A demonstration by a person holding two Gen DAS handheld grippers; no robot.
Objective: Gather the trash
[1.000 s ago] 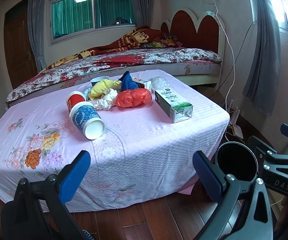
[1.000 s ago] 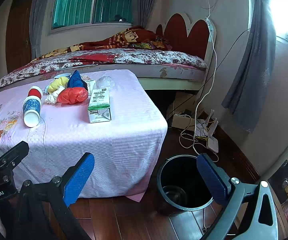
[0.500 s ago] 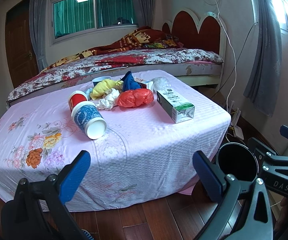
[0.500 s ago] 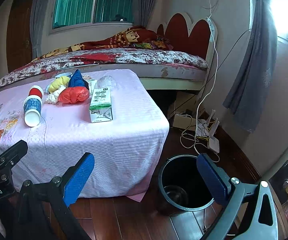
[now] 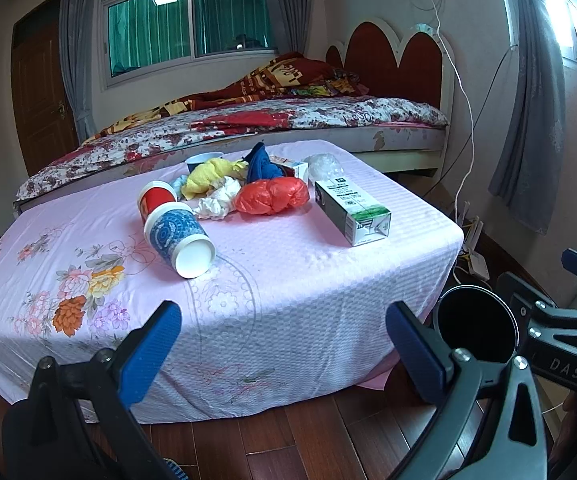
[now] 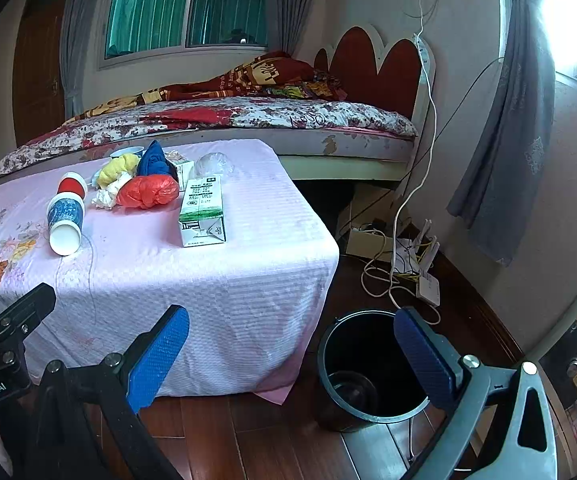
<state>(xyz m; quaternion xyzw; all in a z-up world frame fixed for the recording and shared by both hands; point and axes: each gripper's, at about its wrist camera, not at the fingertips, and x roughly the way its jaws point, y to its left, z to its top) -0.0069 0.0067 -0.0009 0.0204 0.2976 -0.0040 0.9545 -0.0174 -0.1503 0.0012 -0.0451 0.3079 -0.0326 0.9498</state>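
Note:
Trash lies on a low table under a pink floral cloth: a blue paper cup on its side, a red cup, a green-and-white carton, an orange bag, white tissue, and yellow and blue wads. A black bin stands on the floor at the table's right corner. My left gripper hangs open in front of the table's near edge, empty. My right gripper is open too, low over the floor beside the bin, with nothing held.
A bed with a flowered cover runs behind the table. Cables, a power strip and a router clutter the floor right of the table. Grey curtains hang on the right wall. A speaker cabinet stands at far right.
Both views have crept slightly closer to the table and a touch rightward. The trash lies as before, and both grippers stay open.

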